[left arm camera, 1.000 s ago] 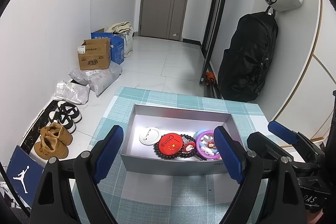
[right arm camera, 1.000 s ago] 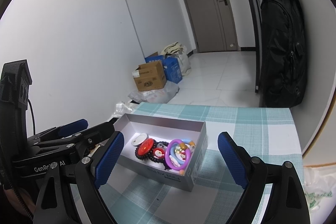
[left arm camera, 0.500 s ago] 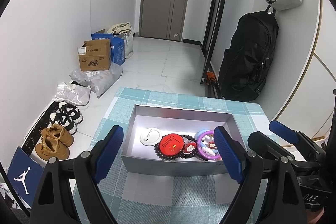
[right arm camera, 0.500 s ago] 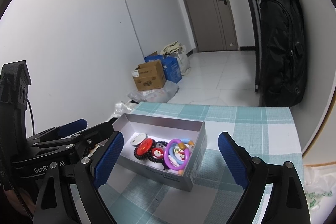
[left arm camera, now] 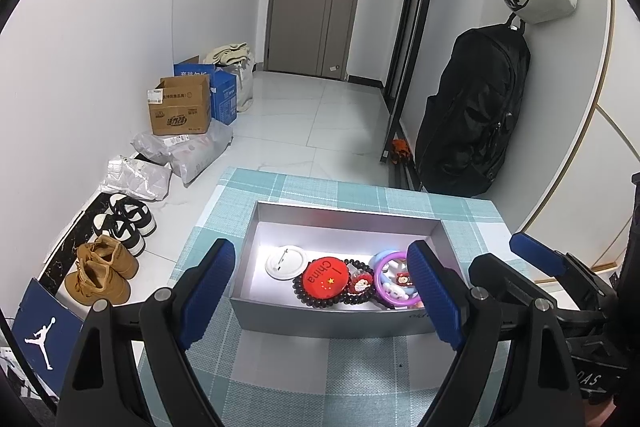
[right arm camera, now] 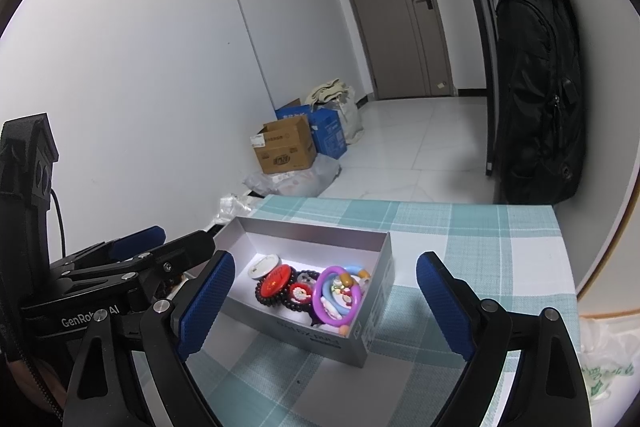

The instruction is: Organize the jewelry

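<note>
The open grey rectangular cardboard box [left arm camera: 340,319] is sitting on the teal checked tablecloth [right arm camera: 472,227], holding a white round pin badge [left arm camera: 286,262], a red round "China" badge [left arm camera: 325,277], dark bead bracelets [left arm camera: 356,297] and a purple plastic ring [right arm camera: 335,295], apparently with small charms inside. The left gripper [left arm camera: 320,291] and right gripper [right arm camera: 322,301] are hovering near the box's front wall, fingers wide apart, gripping nothing.

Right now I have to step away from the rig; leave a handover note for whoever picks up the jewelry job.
Left gripper: open, empty, hovering at the near side of the grey rectangular box.
Right gripper: open, empty, hovering beside it.
In the box, bunched toward its right end: white round pin badge, red round China badge on a dark bead bracelet, purple plastic ring.
Nothing lies on the checked teal tablecloth.
Left: confirm sorting, nothing is gripped.
</note>
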Demonstrator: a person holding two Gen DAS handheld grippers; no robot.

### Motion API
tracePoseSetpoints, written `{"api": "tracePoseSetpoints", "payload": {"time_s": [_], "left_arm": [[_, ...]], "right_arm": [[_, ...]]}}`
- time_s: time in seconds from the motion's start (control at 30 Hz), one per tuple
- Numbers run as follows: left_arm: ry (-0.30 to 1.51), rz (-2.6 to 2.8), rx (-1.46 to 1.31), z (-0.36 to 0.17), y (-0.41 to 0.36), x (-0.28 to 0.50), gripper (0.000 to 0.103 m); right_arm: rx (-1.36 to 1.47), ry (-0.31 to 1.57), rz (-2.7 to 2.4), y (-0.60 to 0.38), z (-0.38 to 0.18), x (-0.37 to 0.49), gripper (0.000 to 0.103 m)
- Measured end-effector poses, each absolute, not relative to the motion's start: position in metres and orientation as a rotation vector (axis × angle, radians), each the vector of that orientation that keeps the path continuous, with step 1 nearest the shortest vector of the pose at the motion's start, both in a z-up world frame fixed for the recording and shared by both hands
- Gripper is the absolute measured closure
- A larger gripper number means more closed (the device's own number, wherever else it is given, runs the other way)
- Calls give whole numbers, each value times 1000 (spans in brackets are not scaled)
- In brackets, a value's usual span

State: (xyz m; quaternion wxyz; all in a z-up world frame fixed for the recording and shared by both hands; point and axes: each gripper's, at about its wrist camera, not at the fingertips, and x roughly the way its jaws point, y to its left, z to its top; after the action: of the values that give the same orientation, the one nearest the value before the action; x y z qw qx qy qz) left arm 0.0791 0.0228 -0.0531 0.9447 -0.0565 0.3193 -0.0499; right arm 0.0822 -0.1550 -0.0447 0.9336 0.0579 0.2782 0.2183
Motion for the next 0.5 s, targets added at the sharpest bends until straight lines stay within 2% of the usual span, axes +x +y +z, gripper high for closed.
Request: {"api": "tracePoseSetpoints", "payload": {"time_s": [0.5], "left_arm": [[659,-99,-109,-53,22,82,18]], "right_arm": [[125,572,446,-154,-45,85,10]]}}
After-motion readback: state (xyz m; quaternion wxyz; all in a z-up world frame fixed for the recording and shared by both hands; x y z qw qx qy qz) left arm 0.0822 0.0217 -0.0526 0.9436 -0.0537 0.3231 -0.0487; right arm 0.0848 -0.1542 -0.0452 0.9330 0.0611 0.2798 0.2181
